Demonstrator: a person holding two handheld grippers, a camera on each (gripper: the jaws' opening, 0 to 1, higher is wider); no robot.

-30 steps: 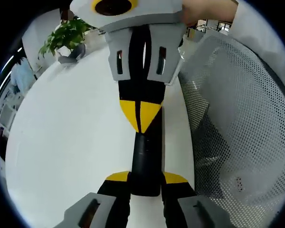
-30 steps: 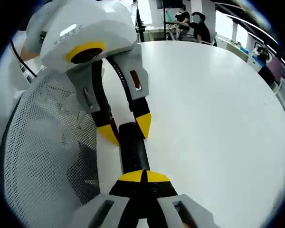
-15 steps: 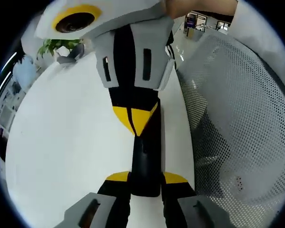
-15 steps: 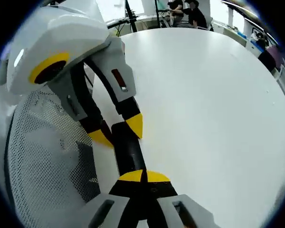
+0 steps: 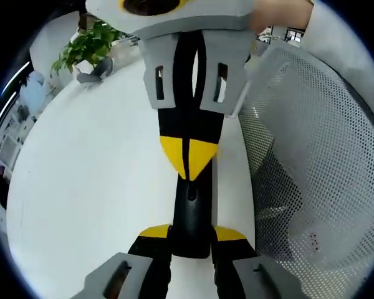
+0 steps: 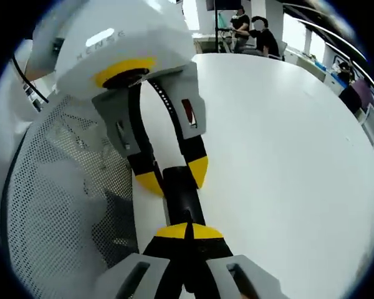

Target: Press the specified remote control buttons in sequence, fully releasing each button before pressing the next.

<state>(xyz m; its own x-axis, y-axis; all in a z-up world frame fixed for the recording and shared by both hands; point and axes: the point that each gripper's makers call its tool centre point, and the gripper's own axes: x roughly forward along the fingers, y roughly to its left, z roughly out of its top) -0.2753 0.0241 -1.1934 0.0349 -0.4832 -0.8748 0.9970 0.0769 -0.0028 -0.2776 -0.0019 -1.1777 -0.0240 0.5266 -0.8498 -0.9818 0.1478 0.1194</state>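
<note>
In the left gripper view, your left tool (image 5: 190,233) is clamped on the near end of the black remote control (image 5: 191,208), a yellow tip on each side of it. The remote runs away from the camera, close over the white worktop (image 5: 93,187) near its edge. Your right tool (image 5: 188,163) comes in from the top with its yellow tips drawn together into one point, and that point sits on the remote's upper face. You cannot read individual buttons here, so which one is under the tip is unclear. A press looks to be in hand or just about to be made; how many of the sequence are done, the pictures do not tell. Beyond the worktop stands a potted plant (image 5: 87,47), and a white mesh chair back (image 5: 305,156) is at the right.

In the right gripper view, your right tool (image 6: 187,232) shows its jaws closed tip to tip, holding nothing, resting at the near part of the remote. The left tool (image 6: 173,177) straddles the far end, gripping it between its yellow tips. The worktop spreads wide and bare to the right. People (image 6: 252,31) sit in the background of an office room, and the mesh chair stands at the left.
</note>
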